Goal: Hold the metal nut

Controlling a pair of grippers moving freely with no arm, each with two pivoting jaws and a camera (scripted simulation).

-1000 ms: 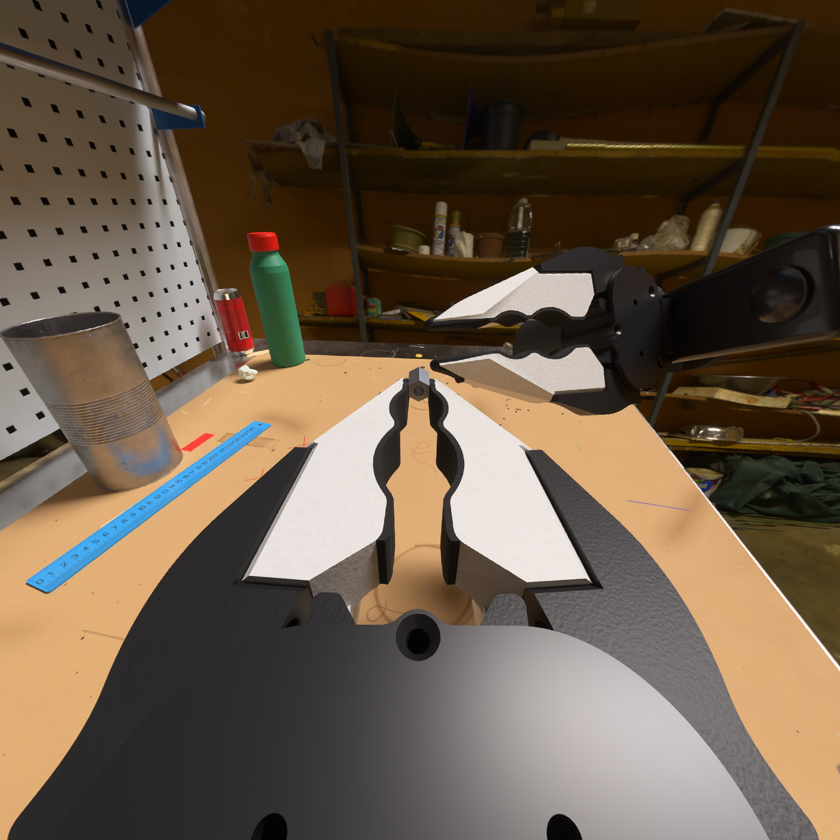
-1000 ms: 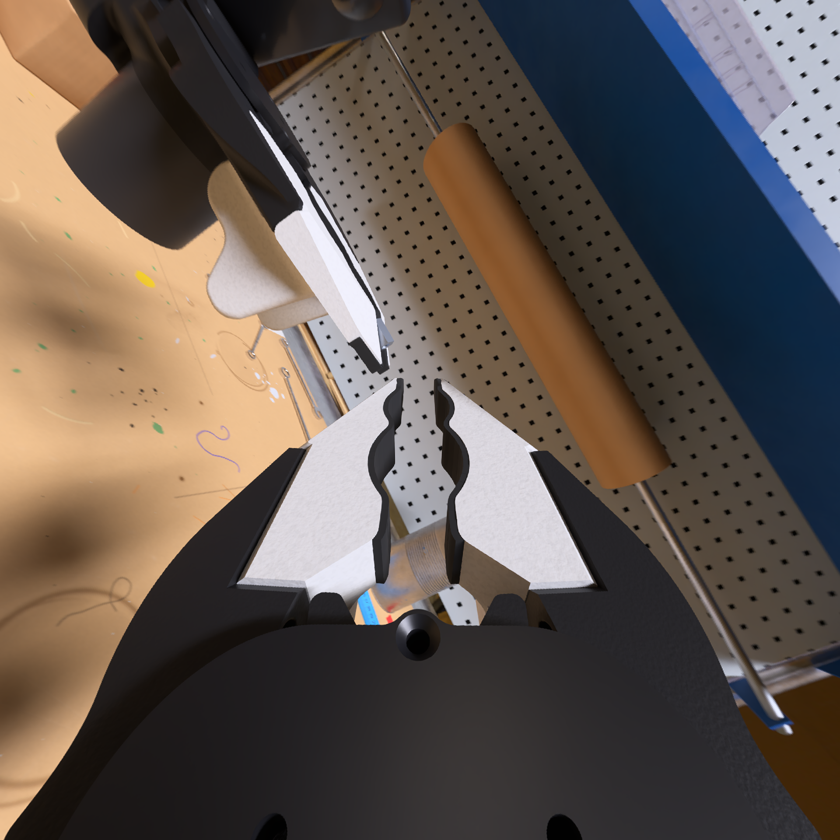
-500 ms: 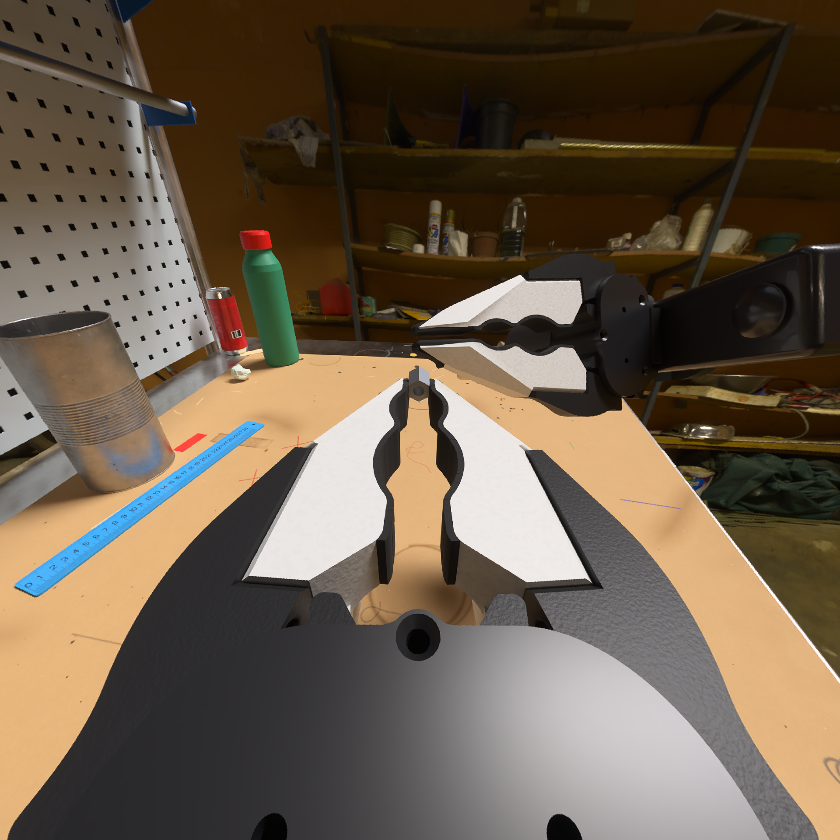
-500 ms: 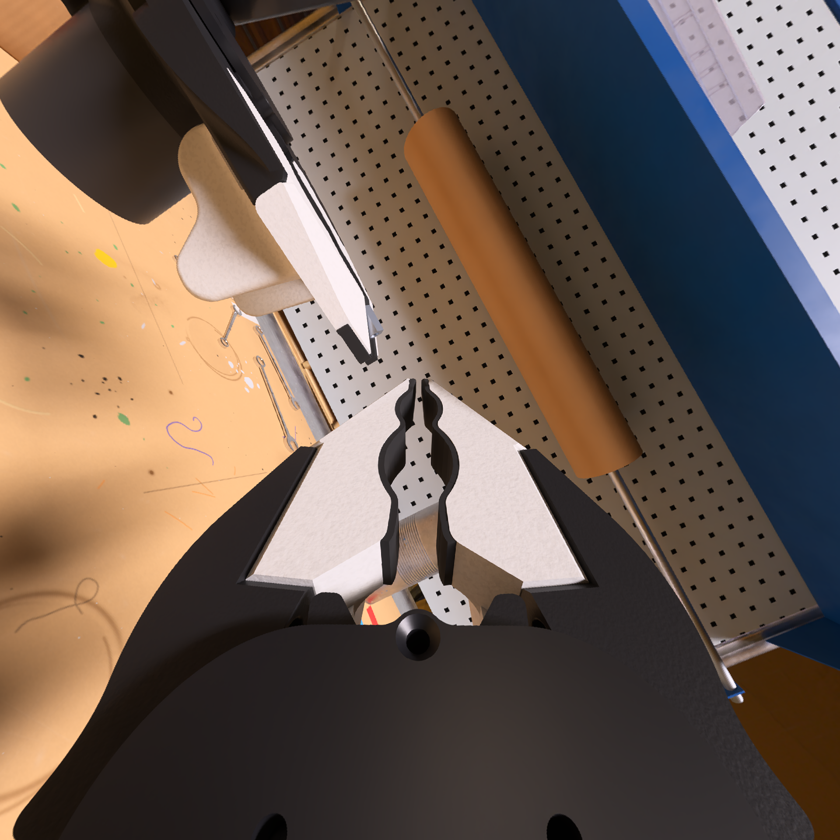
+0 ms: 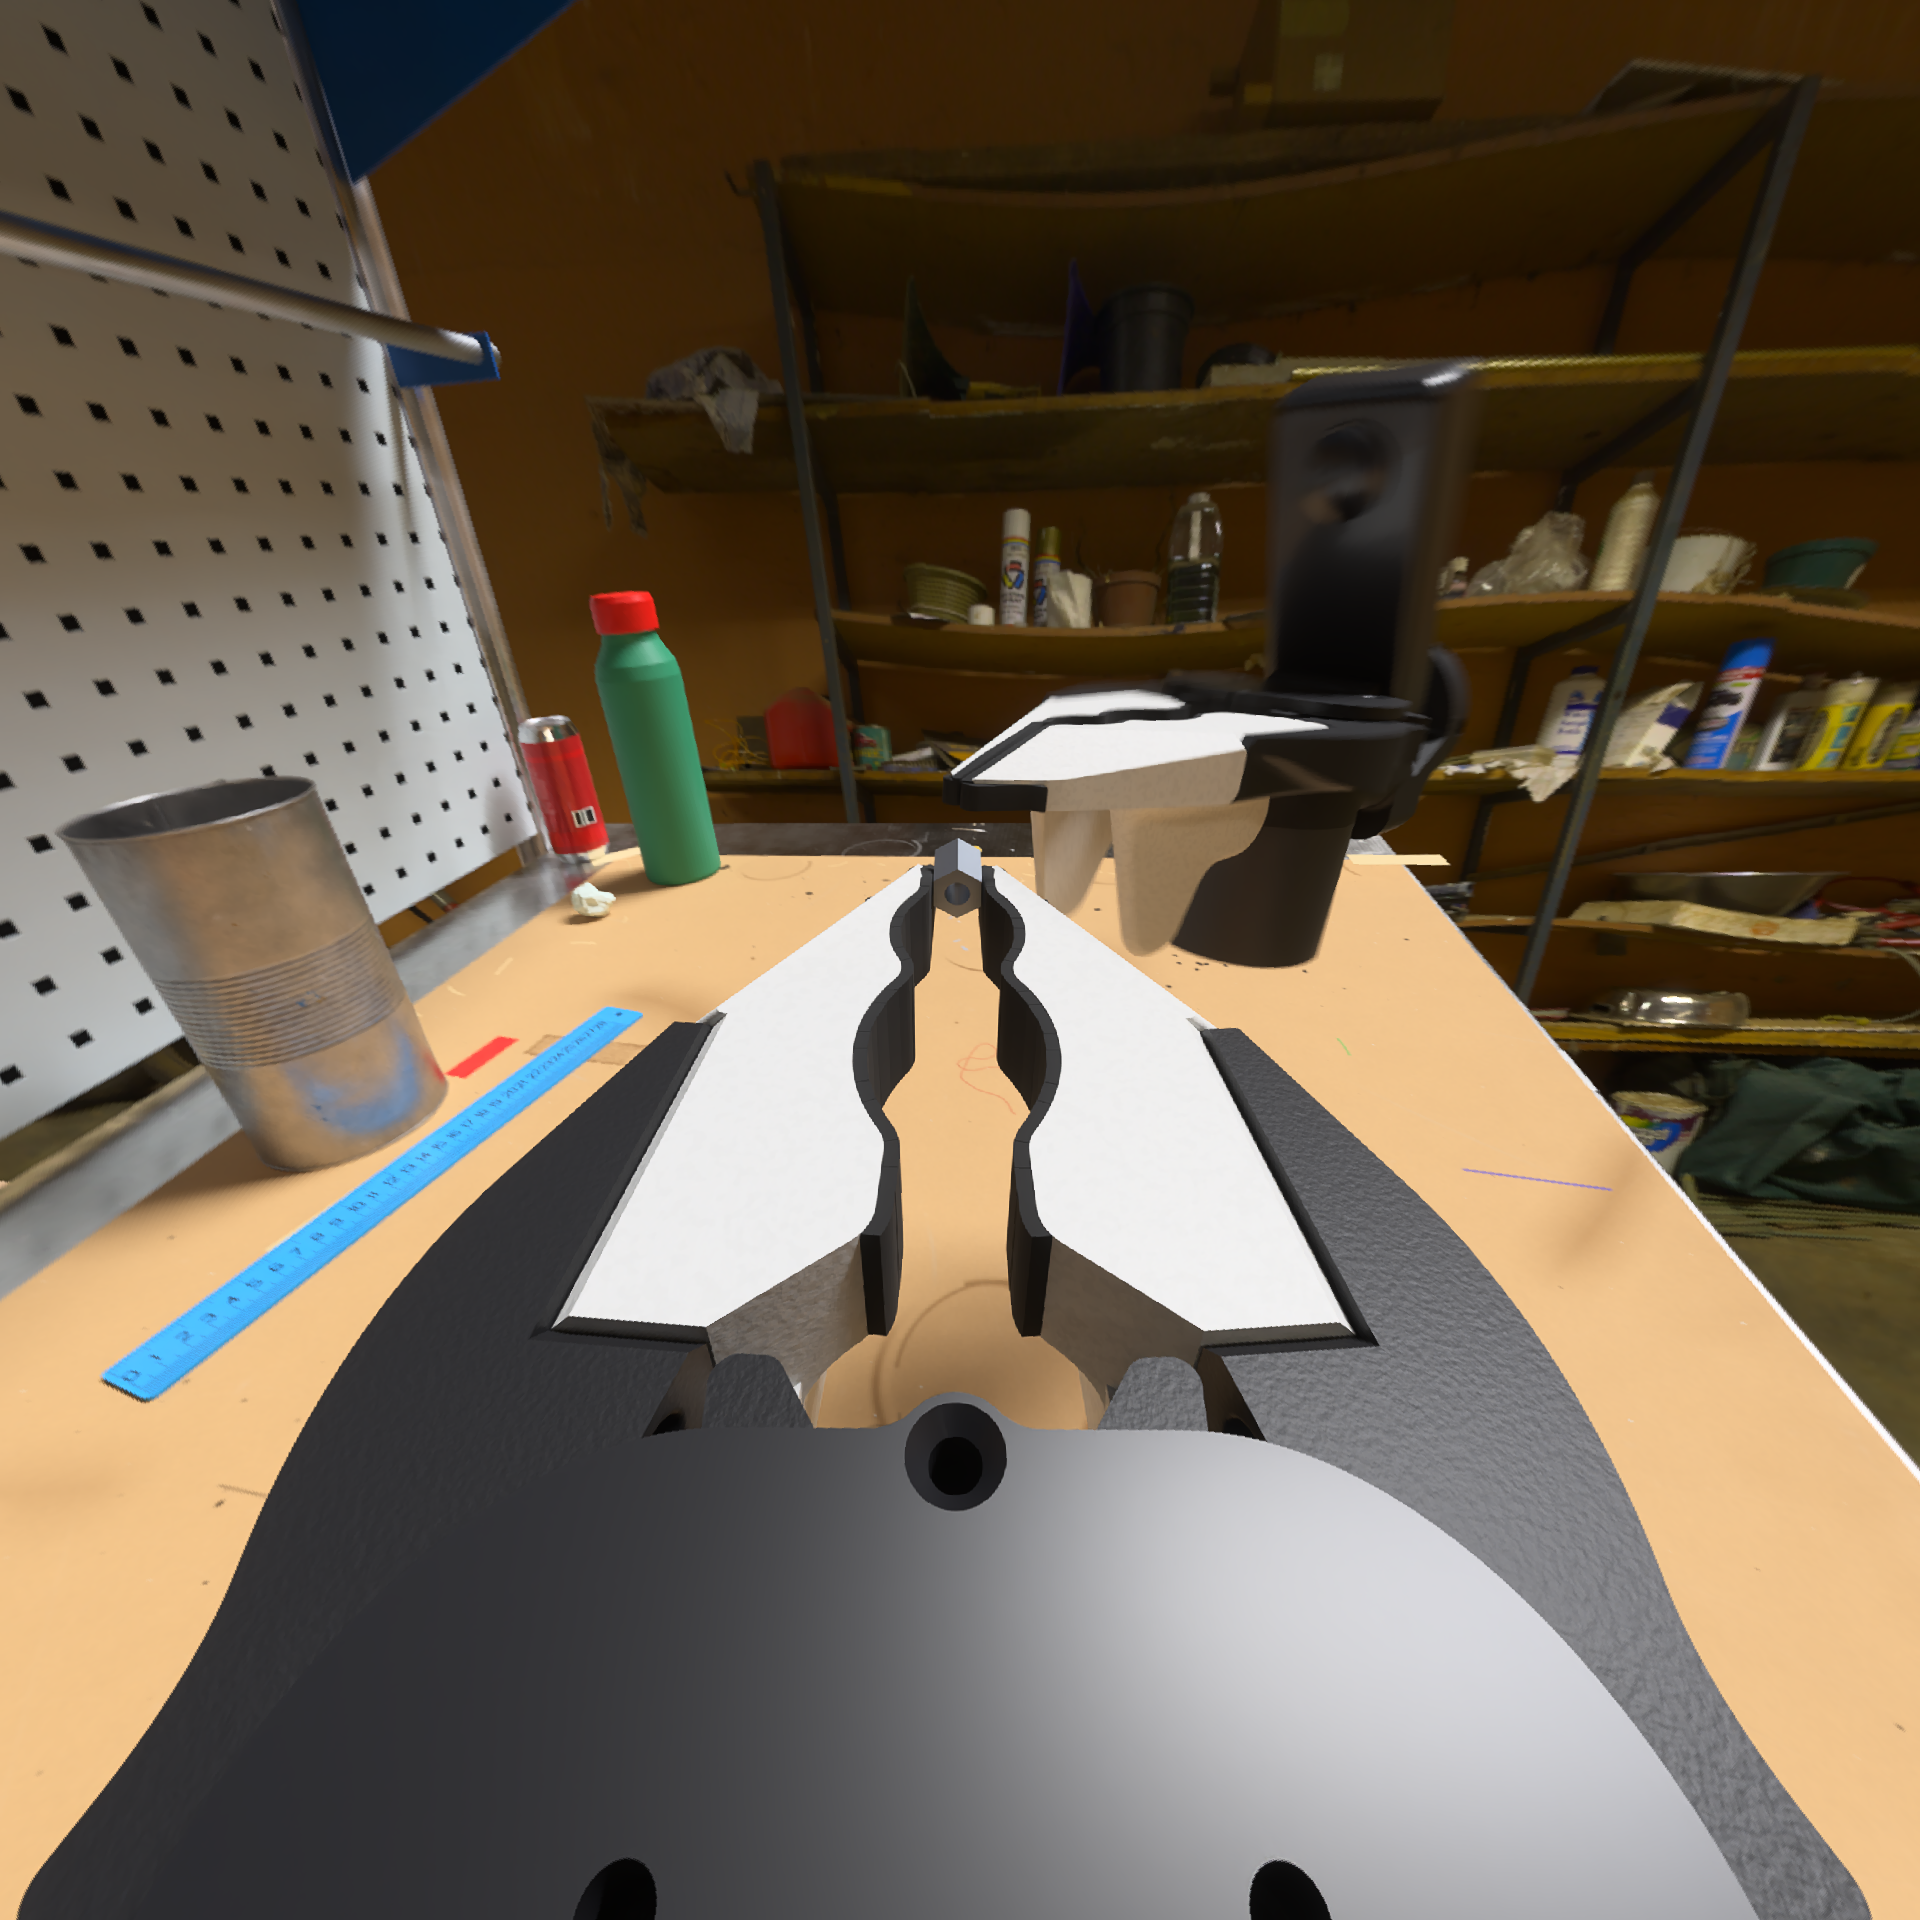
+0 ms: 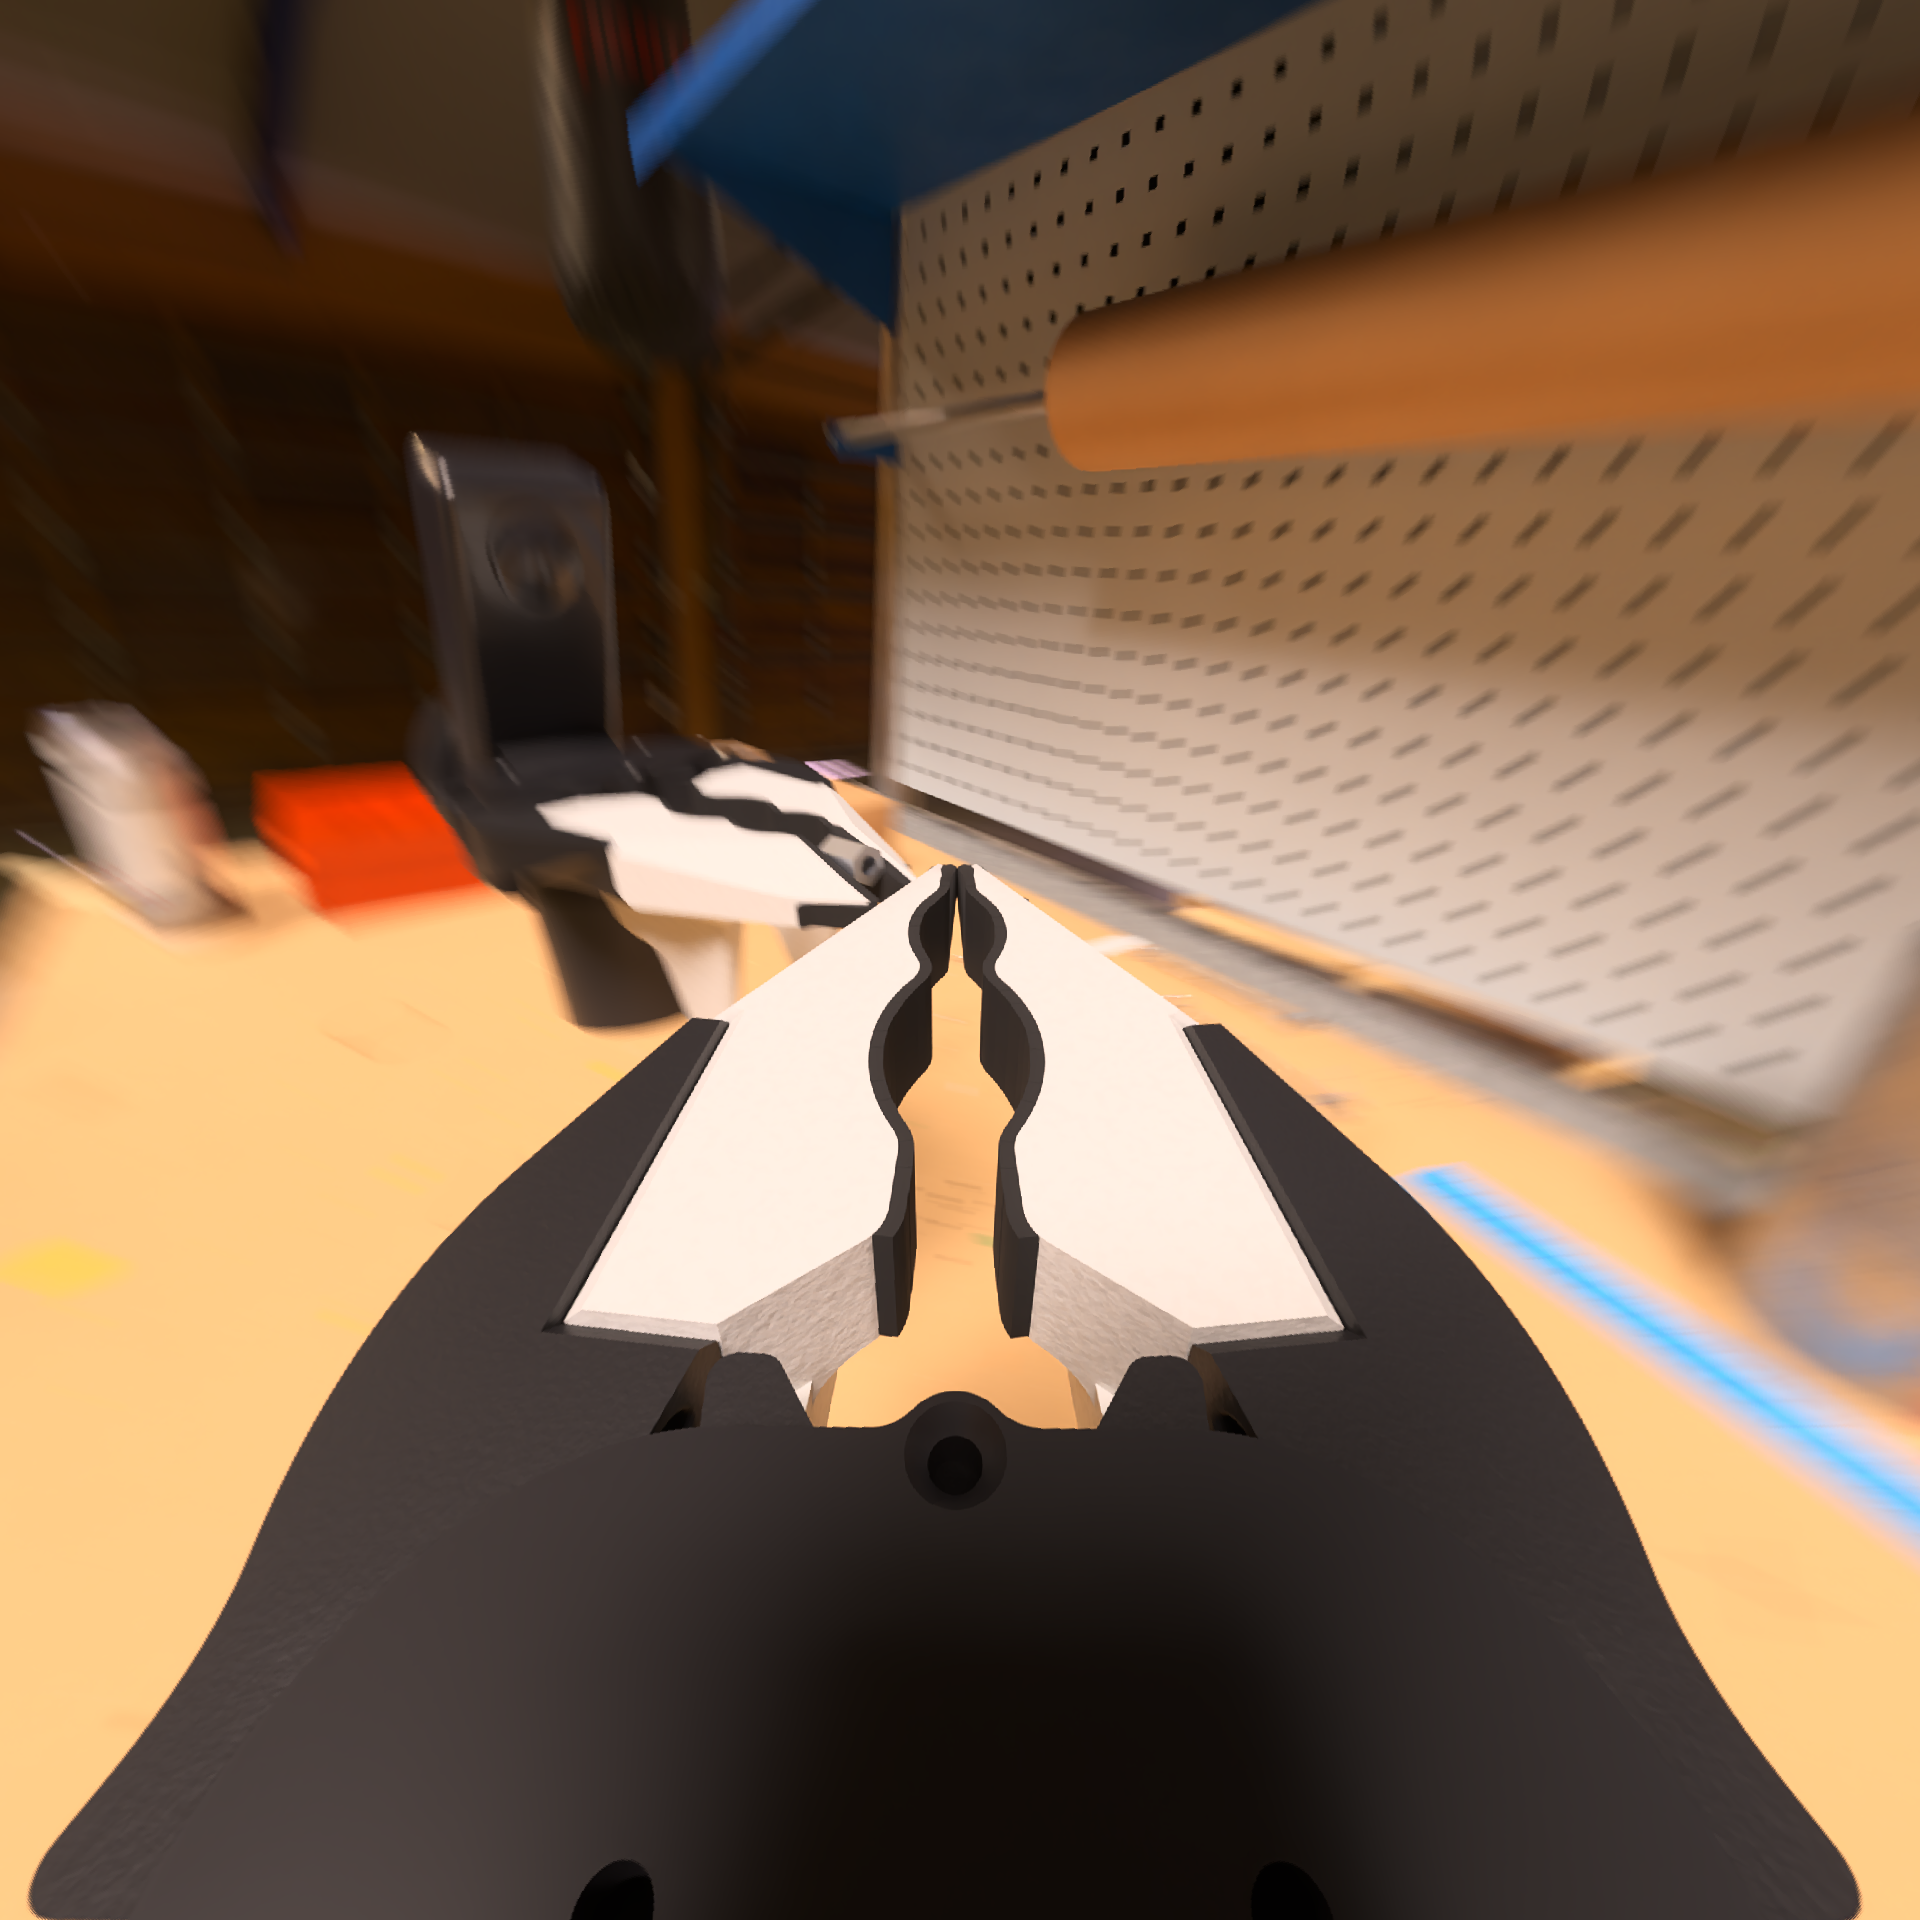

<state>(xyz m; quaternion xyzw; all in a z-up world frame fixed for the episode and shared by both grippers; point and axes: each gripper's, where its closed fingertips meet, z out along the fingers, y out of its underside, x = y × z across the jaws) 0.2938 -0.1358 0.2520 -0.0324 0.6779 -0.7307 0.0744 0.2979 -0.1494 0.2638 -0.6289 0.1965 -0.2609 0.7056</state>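
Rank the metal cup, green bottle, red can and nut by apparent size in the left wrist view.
1. metal cup, though nearest the camera
2. green bottle
3. red can
4. nut, pinched in the left gripper

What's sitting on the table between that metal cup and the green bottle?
In the left wrist view, a red can stands between the metal cup and green bottle, by the pegboard.

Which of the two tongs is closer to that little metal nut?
Left. The left tongs pinch the nut at their tips; the right tongs hover just beyond and above it, shut and empty.
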